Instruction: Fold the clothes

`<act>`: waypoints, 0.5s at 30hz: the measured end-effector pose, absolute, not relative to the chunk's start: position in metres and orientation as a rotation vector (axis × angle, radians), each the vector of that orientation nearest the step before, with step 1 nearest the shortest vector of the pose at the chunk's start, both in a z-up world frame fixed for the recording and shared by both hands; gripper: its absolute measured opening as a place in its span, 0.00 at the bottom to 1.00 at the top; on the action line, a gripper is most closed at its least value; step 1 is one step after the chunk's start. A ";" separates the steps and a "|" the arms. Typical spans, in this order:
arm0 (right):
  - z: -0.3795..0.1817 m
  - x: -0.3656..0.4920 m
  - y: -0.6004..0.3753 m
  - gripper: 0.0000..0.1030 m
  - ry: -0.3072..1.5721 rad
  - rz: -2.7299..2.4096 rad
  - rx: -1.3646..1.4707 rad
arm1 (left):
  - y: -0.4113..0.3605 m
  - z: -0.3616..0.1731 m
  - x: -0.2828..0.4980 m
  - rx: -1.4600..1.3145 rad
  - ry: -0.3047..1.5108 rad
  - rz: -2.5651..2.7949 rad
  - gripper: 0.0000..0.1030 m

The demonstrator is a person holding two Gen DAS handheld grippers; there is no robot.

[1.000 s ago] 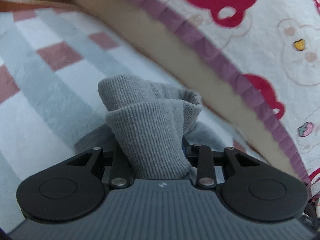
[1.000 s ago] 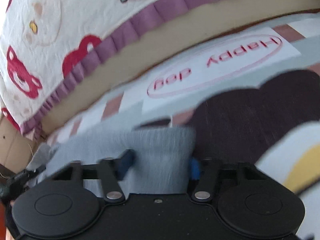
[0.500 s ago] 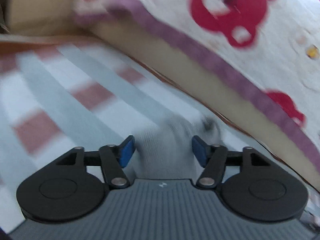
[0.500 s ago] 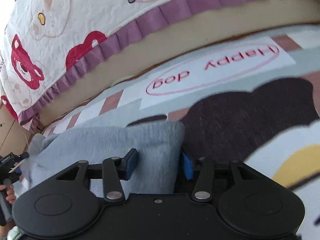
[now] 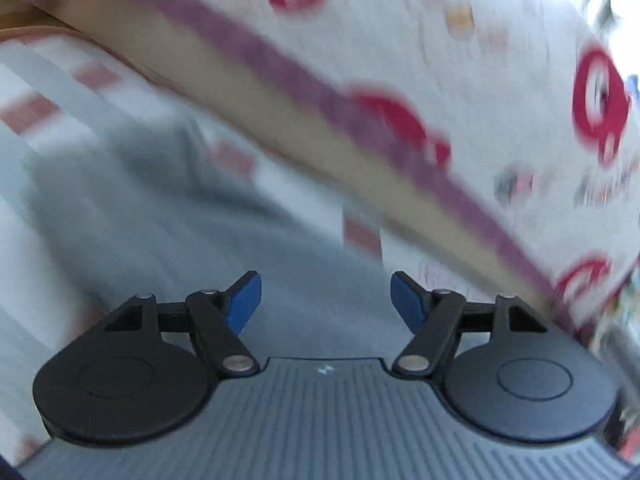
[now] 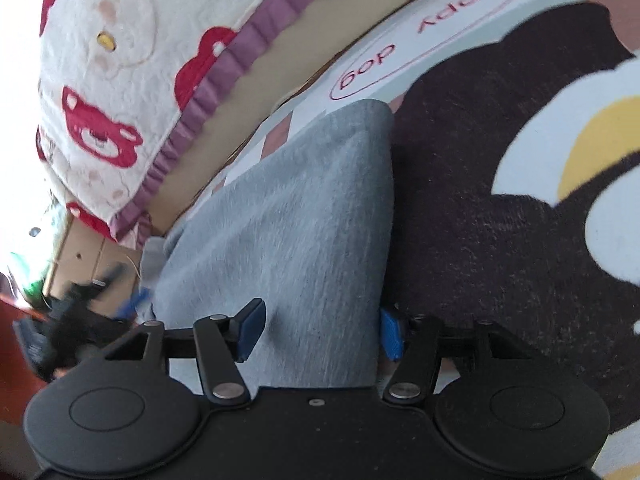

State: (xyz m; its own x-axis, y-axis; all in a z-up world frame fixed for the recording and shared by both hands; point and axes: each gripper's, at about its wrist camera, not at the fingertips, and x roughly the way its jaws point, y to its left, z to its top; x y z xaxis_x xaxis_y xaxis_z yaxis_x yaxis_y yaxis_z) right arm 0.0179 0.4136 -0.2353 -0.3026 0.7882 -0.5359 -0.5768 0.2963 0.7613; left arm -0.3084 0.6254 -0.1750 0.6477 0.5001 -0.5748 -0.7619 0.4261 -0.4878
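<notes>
Both sets of jaws, just opening, stand spread over the grey garment [image 6: 312, 220] running away lengthwise.

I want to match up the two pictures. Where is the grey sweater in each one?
Left wrist view: the grey sweater lies blurred on the checked rug, left of centre, reaching down toward the tool.
Right wrist view: the sweater fills the middle, running down between the tool's blue pads.
Shared landmark: the bear-print quilt with its purple frill shows across the top of both.
</notes>
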 end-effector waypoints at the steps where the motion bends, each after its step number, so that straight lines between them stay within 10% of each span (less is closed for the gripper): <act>1: -0.232 0.018 0.413 0.58 1.288 1.379 0.233 | 0.622 -0.183 -0.297 -0.753 0.427 0.829 0.68; 6: -0.203 0.020 0.408 0.38 1.217 1.508 0.307 | 0.595 -0.190 -0.260 -0.485 0.764 0.896 0.69; 15: -0.223 0.019 0.414 0.57 1.271 1.394 0.215 | 0.565 -0.179 -0.256 -0.384 0.482 0.752 0.71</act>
State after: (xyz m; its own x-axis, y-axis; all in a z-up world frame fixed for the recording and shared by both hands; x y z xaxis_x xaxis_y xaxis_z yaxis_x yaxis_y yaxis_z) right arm 0.0187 0.4136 -0.2235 -0.3052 0.7954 -0.5236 -0.5949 0.2701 0.7571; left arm -0.2559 0.5653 -0.1795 0.6314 0.5538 -0.5428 -0.7247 0.6705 -0.1589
